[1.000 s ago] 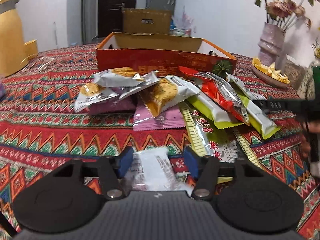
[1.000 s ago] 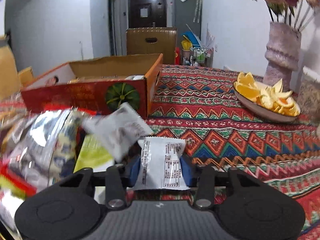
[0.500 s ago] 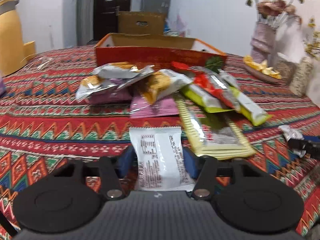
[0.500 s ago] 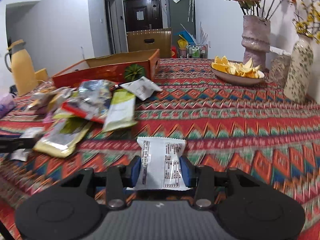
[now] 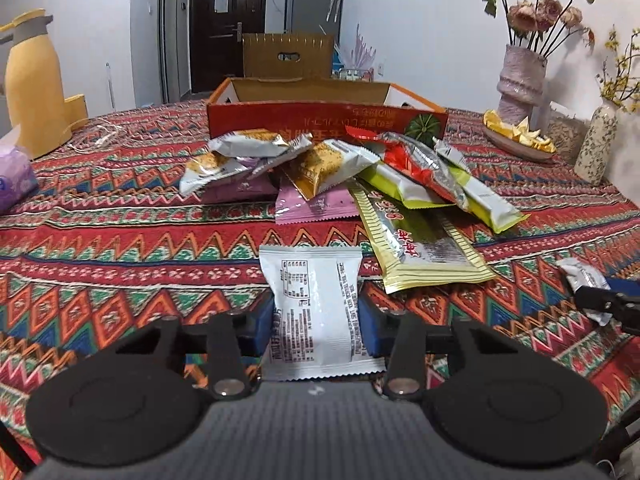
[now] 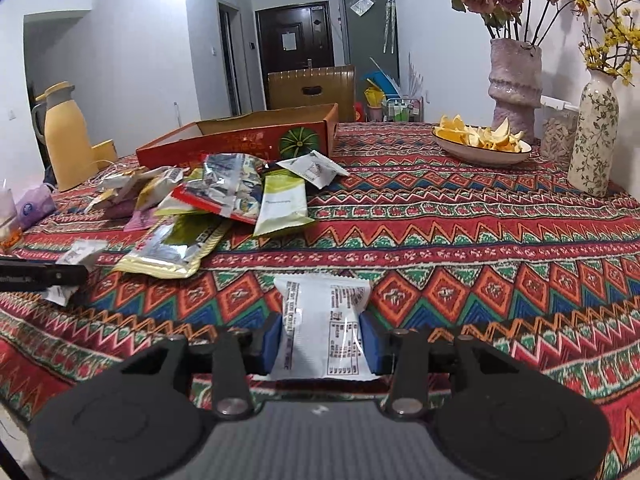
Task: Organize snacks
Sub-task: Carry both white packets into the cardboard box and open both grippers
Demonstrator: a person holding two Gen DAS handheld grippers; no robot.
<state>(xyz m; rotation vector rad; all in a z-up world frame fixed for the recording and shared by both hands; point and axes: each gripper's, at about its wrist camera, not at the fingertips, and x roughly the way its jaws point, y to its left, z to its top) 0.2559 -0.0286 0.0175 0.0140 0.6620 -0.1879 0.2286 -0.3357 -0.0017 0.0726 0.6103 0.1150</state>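
Observation:
My left gripper (image 5: 316, 330) is shut on a white snack packet (image 5: 316, 312), its blue pads pressing both sides. My right gripper (image 6: 322, 340) is shut on a second white snack packet (image 6: 324, 332) the same way. A heap of snack packets (image 5: 340, 168) lies in front of a shallow red cardboard box (image 5: 320, 120); the same heap of snack packets (image 6: 208, 196) and red cardboard box (image 6: 240, 140) show at the left of the right wrist view. At the right edge of the left wrist view the right gripper's packet (image 5: 584, 284) shows. The left gripper's packet (image 6: 76, 256) appears at the right wrist view's left edge.
A patterned cloth (image 6: 440, 232) covers the table. A bowl of orange pieces (image 6: 480, 144), a pink vase (image 6: 516, 84) and a flowered vase (image 6: 592, 136) stand at the back right. A yellow jug (image 5: 32, 84) and a purple tissue pack (image 5: 12, 180) sit at the left.
The left gripper's jaws have closed onto the white packet and drawn back from the heap. The right gripper, holding its packet throughout, has pulled well back from the box and heap.

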